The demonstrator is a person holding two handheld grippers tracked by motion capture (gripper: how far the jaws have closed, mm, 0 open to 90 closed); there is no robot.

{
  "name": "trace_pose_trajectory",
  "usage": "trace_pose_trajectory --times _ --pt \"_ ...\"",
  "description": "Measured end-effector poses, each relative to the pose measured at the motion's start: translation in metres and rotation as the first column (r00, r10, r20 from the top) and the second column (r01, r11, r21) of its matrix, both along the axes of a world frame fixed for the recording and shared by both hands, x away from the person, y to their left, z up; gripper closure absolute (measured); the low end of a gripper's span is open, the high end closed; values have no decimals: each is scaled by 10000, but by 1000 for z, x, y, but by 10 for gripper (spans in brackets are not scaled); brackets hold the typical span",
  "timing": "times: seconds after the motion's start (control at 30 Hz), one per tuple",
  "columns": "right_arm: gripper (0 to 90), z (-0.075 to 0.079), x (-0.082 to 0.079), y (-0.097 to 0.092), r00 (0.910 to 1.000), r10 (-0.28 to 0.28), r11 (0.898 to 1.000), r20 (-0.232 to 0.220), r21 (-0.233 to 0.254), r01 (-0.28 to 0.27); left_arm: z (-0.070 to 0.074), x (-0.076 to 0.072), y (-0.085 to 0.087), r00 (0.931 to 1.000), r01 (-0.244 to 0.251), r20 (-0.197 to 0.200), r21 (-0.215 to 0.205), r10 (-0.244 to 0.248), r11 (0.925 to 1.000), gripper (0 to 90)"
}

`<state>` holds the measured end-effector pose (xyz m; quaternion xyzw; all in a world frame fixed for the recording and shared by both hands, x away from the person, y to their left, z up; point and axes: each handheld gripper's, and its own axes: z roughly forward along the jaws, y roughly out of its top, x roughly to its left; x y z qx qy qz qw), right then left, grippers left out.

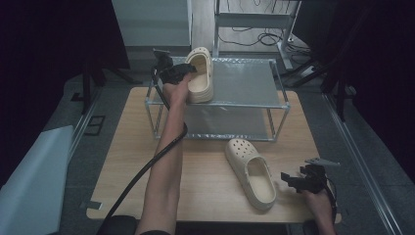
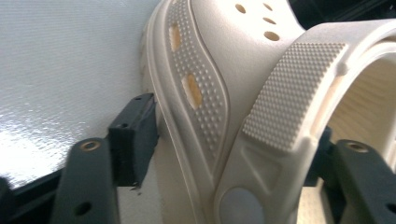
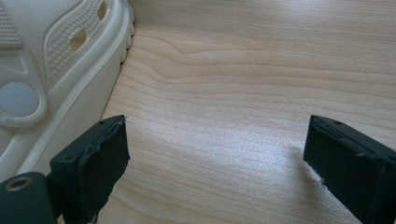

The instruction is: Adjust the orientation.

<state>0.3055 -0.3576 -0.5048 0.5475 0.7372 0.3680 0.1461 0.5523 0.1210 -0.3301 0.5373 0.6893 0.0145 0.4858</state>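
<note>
The left tool (image 1: 188,70) is up at the top shelf of a metal rack (image 1: 279,105) on the table (image 1: 205,196); a cream clog (image 1: 201,73) stands on that shelf at its left end, heel toward the tool; in the left gripper view the clog (image 2: 219,93) sits between the 2 jaws, its side wall and heel strap close up; the left pad (image 2: 135,137) stands just off the sole edge with a thin gap, so the jaws are parted around the clog and not pressing it; the far jaw is partly hidden behind the strap

A 2nd clog (image 1: 252,174) lies on the table in front of the rack, toe toward the rack, opening up; the right tool (image 1: 293,182) rests low just beside its heel, at the table's near right corner; in the right gripper view its jaws stand wide over bare wood, nothing between them, with the clog's side (image 3: 56,70) next to the left jaw
</note>
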Motion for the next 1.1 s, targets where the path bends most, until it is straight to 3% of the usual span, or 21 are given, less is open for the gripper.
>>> trace_pose_trajectory --times 0.13,0.27,0.53,0.63,0.8,0.83,0.87,0.93,1.0,1.03,1.1 --pt "71 0 0 0 10000 -5 10000 3 8 5 2 -1 0 9990 311 320 -138 -306 9994 243" --pt "73 0 0 1 10000 13 10000 13 -10 -13 2 -3 3 9975 483 541 -382 -462 9981 240" --pt "73 1 0 1 10000 28 10000 18 -2 -28 4 -11 10 9878 1185 1030 -125 -1166 9929 189" --pt "74 0 0 1 10000 52 10000 52 -44 -52 8 -14 11 9777 1748 1163 127 -1751 9845 139" --pt "75 0 0 2 10000 87 9999 26 -71 -87 9 -18 11 9702 2036 1294 225 -2047 9788 74" --pt "75 0 0 2 10000 88 9999 25 -73 -88 8 -20 11 9656 2173 1330 586 -2233 9743 68" --pt "76 0 0 2 10000 89 9999 22 -73 -89 8 -21 11 9623 2268 1381 691 -2345 9715 65" --pt "76 0 0 2 9999 102 9999 20 -81 -102 7 -23 11 9595 2334 1442 744 -2421 9695 64" --pt "77 0 0 2 9999 112 9999 22 -82 -112 7 -27 13 9518 2463 1692 747 -2557 9663 66" --pt "77 0 0 2 9999 112 9999 22 -82 -112 7 -27 13 9518 2463 1692 747 -2557 9663 65" --pt "78 0 0 3 9999 138 9999 3 -85 -138 8 -32 16 9432 2645 1842 876 -2765 9604 65"
